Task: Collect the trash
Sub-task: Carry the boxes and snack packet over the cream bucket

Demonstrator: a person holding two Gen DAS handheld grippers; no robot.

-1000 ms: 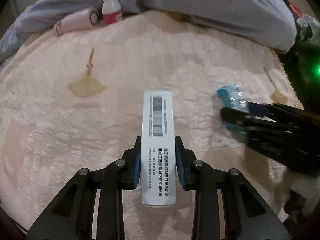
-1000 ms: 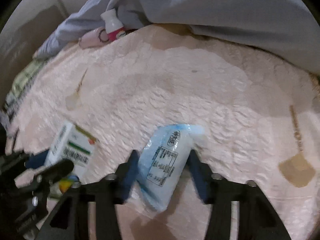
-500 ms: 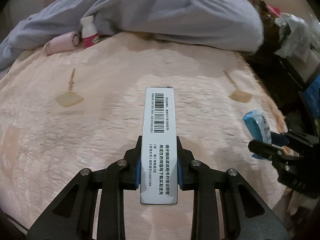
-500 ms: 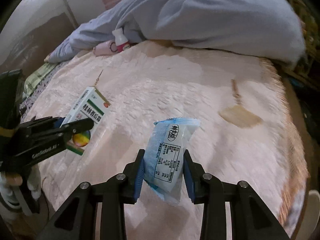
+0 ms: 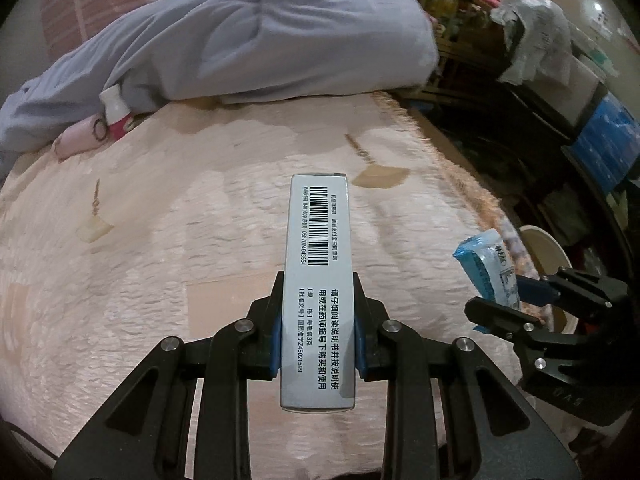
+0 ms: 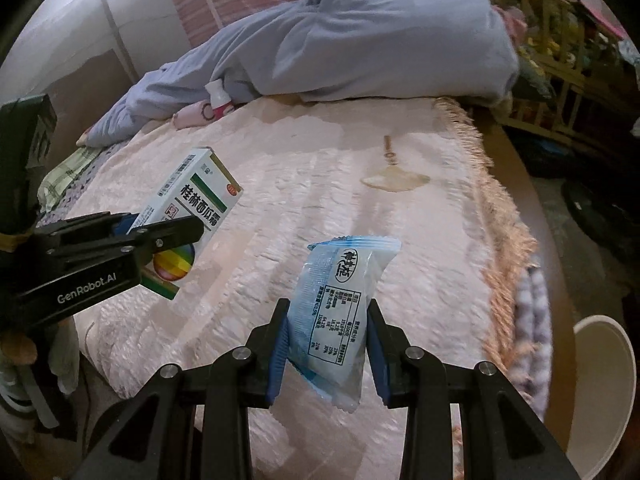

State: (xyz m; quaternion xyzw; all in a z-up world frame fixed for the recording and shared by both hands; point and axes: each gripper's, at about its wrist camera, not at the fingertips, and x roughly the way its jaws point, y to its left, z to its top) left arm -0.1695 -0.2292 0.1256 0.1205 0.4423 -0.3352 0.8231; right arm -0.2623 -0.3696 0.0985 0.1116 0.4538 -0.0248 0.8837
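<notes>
A bed [image 5: 160, 280] with a pale pink textured cover fills the room's middle, its fringed edge running down the right side. Nearest, above the cover's near edge, the left claw [image 5: 316, 332] is clamped on a long white medicine box [image 5: 318, 280], barcode side up, blue pads pressed to both long sides, the box held clear of the cover. Just to its right, out by the fringe, the right claw [image 6: 328, 344] grips a blue and white snack wrapper [image 6: 340, 300], pinched at its lower half, the crimped top sticking up free. Beyond that fringe, low on the right, sits a round cream bin [image 6: 600, 380]. Farther back two tan tasselled patches [image 5: 380, 176] mark the cover. At the far end lie a pink roll [image 5: 80, 140] and a small white bottle [image 5: 114, 106], tucked against a bulky grey-blue quilt [image 5: 260, 40].
</notes>
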